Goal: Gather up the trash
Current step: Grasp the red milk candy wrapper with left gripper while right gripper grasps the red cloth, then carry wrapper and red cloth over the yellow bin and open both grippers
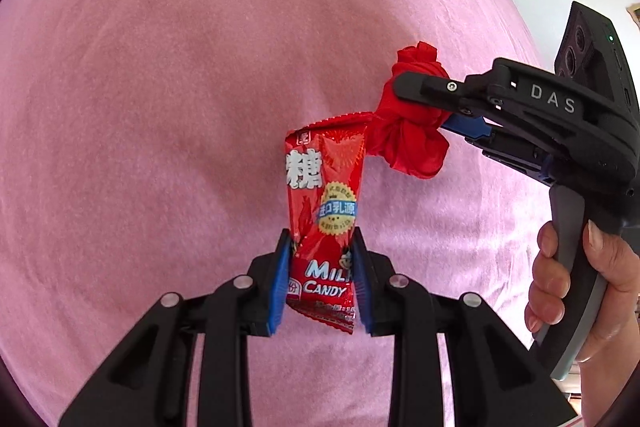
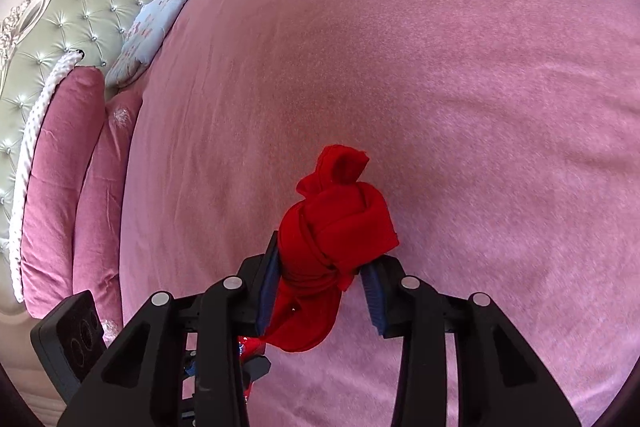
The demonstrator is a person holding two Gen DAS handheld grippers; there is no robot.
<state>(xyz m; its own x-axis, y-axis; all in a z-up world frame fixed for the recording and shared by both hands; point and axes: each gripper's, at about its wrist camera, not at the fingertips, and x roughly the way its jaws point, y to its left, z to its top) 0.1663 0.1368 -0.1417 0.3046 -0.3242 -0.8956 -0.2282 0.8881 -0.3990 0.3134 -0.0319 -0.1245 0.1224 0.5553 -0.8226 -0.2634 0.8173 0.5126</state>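
both pieces of trash are off the bed and in the air, so the picking-up step looks done and the carrying step is in hand.

in the left wrist view, low in the middle of the frame, the left tongs are closed on a red milk candy wrapper, their blue pads pressing its lower part from either side while the top of the packet stands up toward the centre. in the right half of that frame the right tongs come in from the side, clamped on a knotted red bag, with the person's hand on the grey handle at the lower right. the top corner of the wrapper touches or overlaps the knotted bundle; i cannot tell whether the two are joined or just pressed together.

the right wrist view shows the same knotted red bag low in the centre, squeezed between the pads of the right tongs, its loose tail hanging below.

the pink bedspread fills the background of both views. pillows and a tufted green headboard sit at the left edge of the right wrist frame.

no bin or open bag is in sight, so i'd judge the next move calls for keeping both grips firm, turning away from the bed and finding somewhere to drop the load. the wrapper is thin and slick and might slip if the hold loosens.
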